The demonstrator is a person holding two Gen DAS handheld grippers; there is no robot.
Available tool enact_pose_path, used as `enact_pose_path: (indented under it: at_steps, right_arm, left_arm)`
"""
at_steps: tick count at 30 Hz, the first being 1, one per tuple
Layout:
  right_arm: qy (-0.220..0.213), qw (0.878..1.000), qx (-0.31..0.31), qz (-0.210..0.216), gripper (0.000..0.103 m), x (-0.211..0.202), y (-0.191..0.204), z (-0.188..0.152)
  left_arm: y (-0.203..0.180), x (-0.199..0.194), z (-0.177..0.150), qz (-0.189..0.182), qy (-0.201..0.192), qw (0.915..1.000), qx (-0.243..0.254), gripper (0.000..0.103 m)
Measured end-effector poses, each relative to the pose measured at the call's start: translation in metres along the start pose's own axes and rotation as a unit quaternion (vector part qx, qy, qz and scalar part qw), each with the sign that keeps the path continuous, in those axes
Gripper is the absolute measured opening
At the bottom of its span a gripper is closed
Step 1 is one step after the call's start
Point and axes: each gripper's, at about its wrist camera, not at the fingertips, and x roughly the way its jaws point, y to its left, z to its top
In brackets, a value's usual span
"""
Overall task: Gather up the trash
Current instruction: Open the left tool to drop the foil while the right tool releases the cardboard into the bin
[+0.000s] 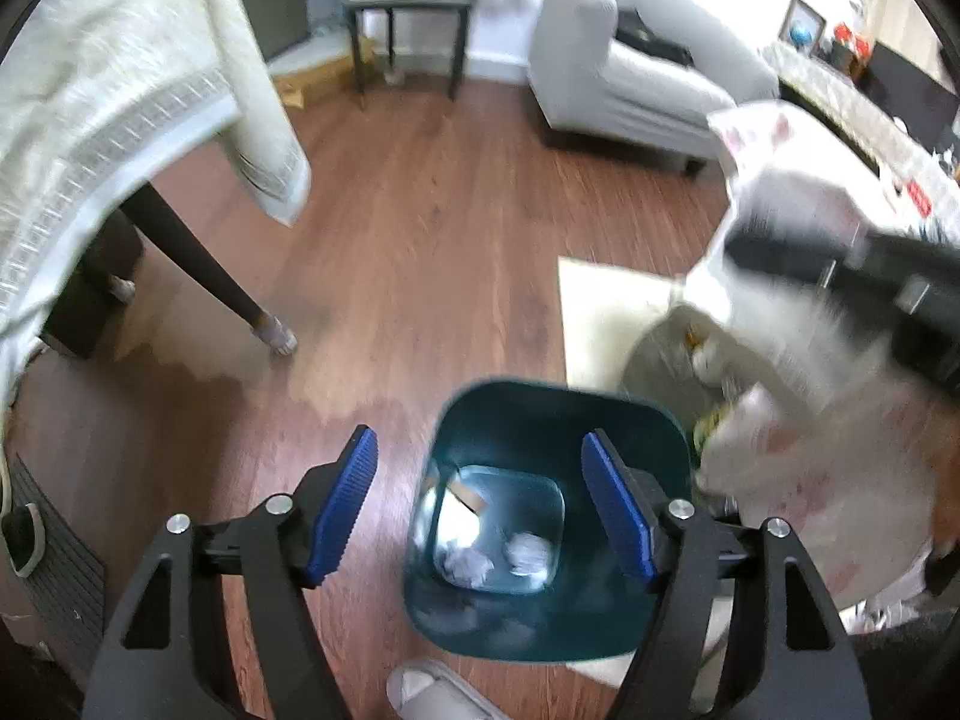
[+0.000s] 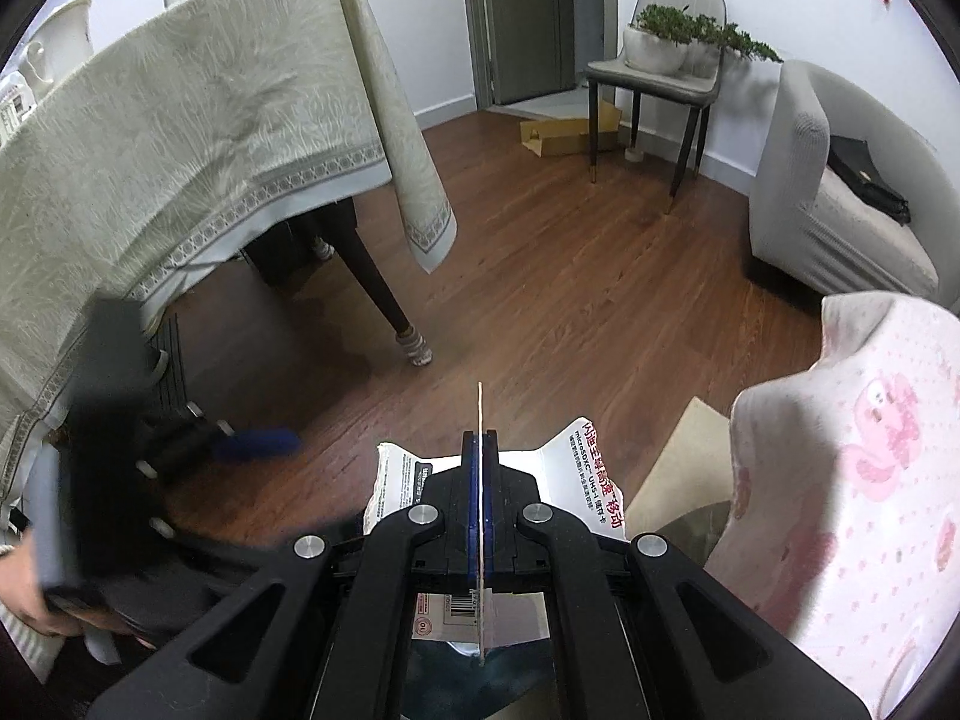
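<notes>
Our left tongs (image 1: 480, 504) are spread apart and hold nothing. The bin (image 1: 630, 420) sits on the floor right under them, its open mouth facing up, with crumpled paper (image 1: 465, 567) at the bottom. Our right tongs (image 2: 480, 480) are squeezed tight on a flat card packet (image 2: 591, 480), held on its edge with its long side pointing away from us. We think the bin is just under the packet too, so our right tongs only need to let go.

A worktop under a pale tablecloth (image 2: 180, 138) stands on wood floor (image 2: 570, 312). A chair (image 2: 654, 69) carries a potted plant (image 2: 657, 45); nearby, a grey sofa (image 2: 804, 180) holds a black bag (image 2: 864, 174).
</notes>
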Motion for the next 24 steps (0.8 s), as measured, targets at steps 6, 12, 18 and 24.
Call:
enact_pose_path:
  at_steps: [6,12,18,24]
  right_arm:
    - [0.027,1.000,0.006,0.013,0.001,0.020,0.002,-0.011]
    - [0.057,0.998,0.004,0.019,0.001,0.041,0.007,-0.025]
    - [0.093,0.995,-0.005,0.021,0.001,0.069,0.013,-0.039]
    - [0.132,0.991,-0.022,0.017,0.001,0.094,0.021,-0.055]
  left_arm:
    - [0.008,-0.032,0.017,0.006,-0.052,0.9986,-0.013,0.065]
    - [0.004,-0.055,0.033,-0.006,-0.088,0.9960,-0.014,0.060]
    - [-0.009,-0.065,0.040,-0.013,-0.096,0.9953,0.002,0.049]
    - [-0.021,-0.082,0.045,-0.022,-0.115,0.9929,0.022,0.039]
